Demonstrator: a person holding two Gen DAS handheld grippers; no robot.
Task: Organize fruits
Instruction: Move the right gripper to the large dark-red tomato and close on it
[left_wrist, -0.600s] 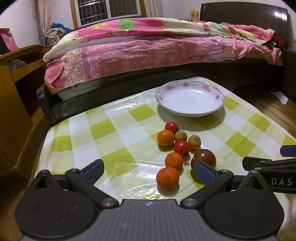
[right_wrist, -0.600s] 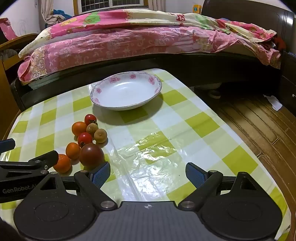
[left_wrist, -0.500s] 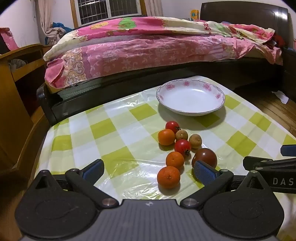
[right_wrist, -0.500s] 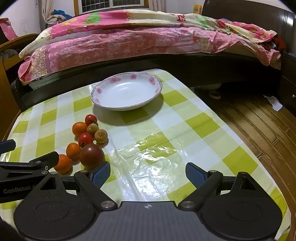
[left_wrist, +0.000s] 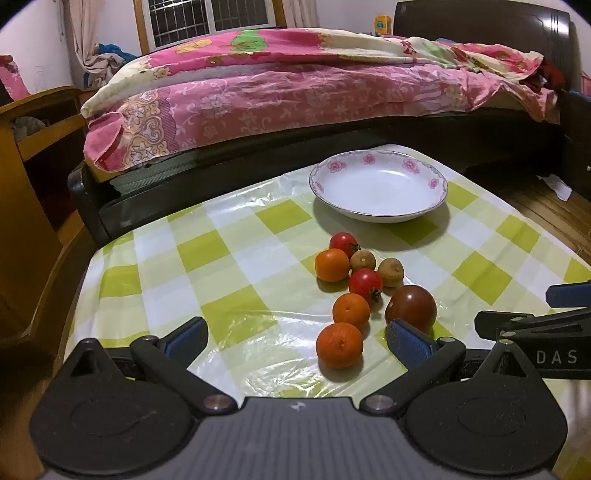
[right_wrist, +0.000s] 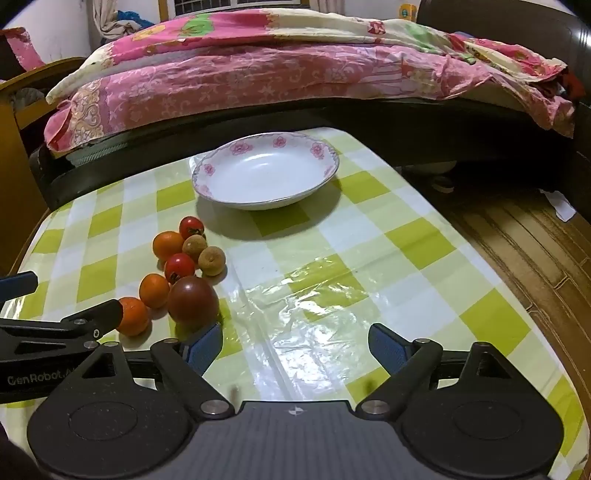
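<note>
A cluster of fruit lies on the checked tablecloth: a dark tomato (left_wrist: 410, 305) (right_wrist: 192, 300), three oranges, the nearest orange (left_wrist: 339, 345) (right_wrist: 132, 316), two red cherry tomatoes (left_wrist: 365, 283) and two brown longans (left_wrist: 390, 272). An empty white plate with pink flowers (left_wrist: 378, 186) (right_wrist: 264, 170) stands behind them. My left gripper (left_wrist: 297, 338) is open and empty, the nearest orange between its fingers. My right gripper (right_wrist: 295, 343) is open and empty, just right of the dark tomato.
The table (right_wrist: 369, 240) has a yellow-green checked cover under clear plastic. A bed with a pink quilt (left_wrist: 295, 85) runs along the far side. A wooden cabinet (left_wrist: 33, 177) stands left. Wood floor (right_wrist: 535, 240) drops off to the right.
Both grippers have edged slightly forward toward the fruit. The fruit and plate have not moved.
</note>
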